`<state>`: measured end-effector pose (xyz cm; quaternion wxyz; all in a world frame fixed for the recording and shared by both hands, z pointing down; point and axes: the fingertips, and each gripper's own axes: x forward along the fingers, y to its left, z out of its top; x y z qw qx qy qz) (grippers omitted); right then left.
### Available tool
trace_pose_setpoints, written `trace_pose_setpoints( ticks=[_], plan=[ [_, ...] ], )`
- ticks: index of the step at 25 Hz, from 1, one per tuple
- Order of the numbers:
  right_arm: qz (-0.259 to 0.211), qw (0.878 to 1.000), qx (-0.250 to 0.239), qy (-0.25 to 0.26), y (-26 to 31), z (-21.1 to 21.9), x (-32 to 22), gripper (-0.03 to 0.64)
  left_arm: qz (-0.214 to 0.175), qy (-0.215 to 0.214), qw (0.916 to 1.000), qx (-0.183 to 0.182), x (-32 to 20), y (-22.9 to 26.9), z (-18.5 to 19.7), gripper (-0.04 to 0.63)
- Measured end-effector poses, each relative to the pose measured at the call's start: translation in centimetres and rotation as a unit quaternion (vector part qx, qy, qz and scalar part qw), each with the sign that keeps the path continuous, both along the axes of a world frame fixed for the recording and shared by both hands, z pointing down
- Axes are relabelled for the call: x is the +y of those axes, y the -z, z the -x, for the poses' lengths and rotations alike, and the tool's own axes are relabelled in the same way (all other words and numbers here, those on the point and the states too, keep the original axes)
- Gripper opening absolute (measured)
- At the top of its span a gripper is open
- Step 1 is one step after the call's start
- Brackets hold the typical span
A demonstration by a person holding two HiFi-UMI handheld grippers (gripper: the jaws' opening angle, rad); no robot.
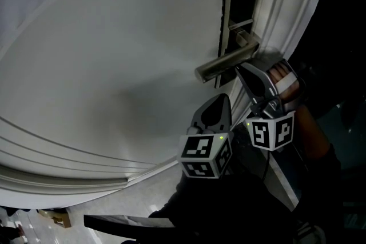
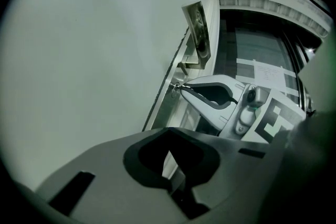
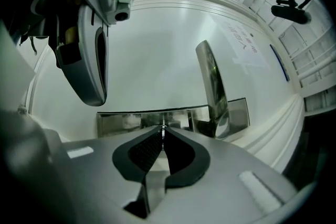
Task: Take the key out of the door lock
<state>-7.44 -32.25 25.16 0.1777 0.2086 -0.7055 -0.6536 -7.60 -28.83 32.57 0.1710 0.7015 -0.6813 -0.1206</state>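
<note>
Closest to the head camera hung the left tool [image 1: 223, 99], its grey jaws pressed together on nothing and its tips pointing at the white door [image 1: 114, 66]. Just beyond it and to its right, the right tool [image 1: 242, 68] sat under the brushed-metal lever handle [image 1: 226, 63], with its jaws closed on the small thin silver key [image 2: 175, 87]. The key showed edge-on between that tool's ribbed black pads [image 3: 143, 149]. It stood straight ahead of the tips, with its far end meeting the long brushed-metal lock plate [image 3: 126, 120]. How far it sat inside the lock could not be told. The handle rose from the plate just to the right of the tool's tips. Both tools were near each other but apart.
</note>
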Motion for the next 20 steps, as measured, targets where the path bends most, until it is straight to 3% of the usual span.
trace_pose_setpoints(
  ticks=[20],
  plan=[
    [-0.029, 0.999, 0.025, -0.014, 0.0, -0.11, 0.04, 0.012, 0.005, -0.001, 1.0, 0.004, -0.57, -0.11, 0.33, 0.0]
  ],
)
